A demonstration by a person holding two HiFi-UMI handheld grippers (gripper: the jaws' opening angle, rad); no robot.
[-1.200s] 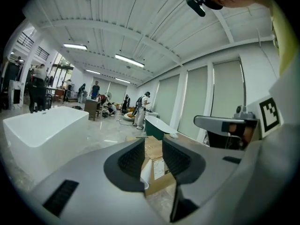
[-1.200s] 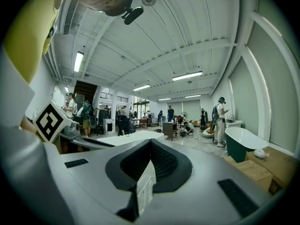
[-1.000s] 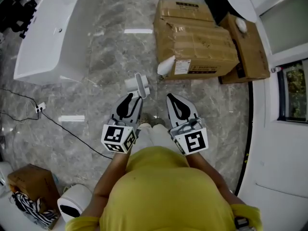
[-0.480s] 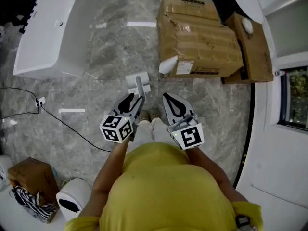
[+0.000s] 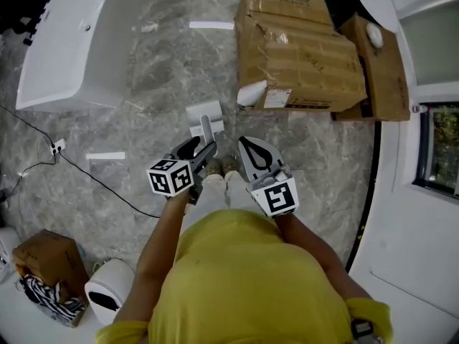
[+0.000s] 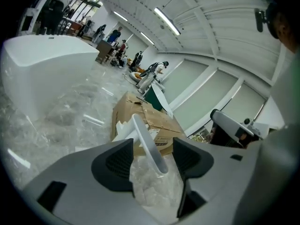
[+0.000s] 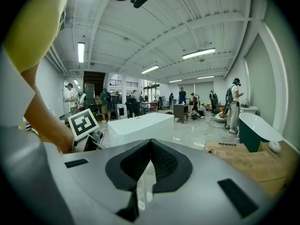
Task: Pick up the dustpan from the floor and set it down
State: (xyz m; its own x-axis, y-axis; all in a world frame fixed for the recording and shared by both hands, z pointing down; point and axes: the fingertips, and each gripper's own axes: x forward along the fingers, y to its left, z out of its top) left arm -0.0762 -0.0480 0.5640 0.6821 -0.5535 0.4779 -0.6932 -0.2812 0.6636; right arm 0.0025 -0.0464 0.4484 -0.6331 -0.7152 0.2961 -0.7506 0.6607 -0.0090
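Note:
The white dustpan (image 5: 204, 113) rests on the grey marble floor in front of the person's feet, its handle (image 5: 208, 133) slanting back towards me. My left gripper (image 5: 203, 147) sits low around that handle. In the left gripper view the handle (image 6: 149, 144) stands in the gap between the dark pads (image 6: 115, 163), touching neither, and the jaws are opening. My right gripper (image 5: 244, 142) hovers just right of the handle, shut and empty. In the right gripper view its gripper (image 7: 149, 142) has its tips together.
Large cardboard boxes (image 5: 301, 49) lie on the floor right beyond the dustpan. A white bathtub (image 5: 64, 41) fills the far left. A black cable (image 5: 93, 188) crosses the floor at left. A white bin (image 5: 107, 299) and a small box (image 5: 39, 264) stand at the near left.
Both grippers have sunk towards the floor. The left one has rolled, brought the dustpan down, and its jaws have parted from the handle. The right gripper stays shut.

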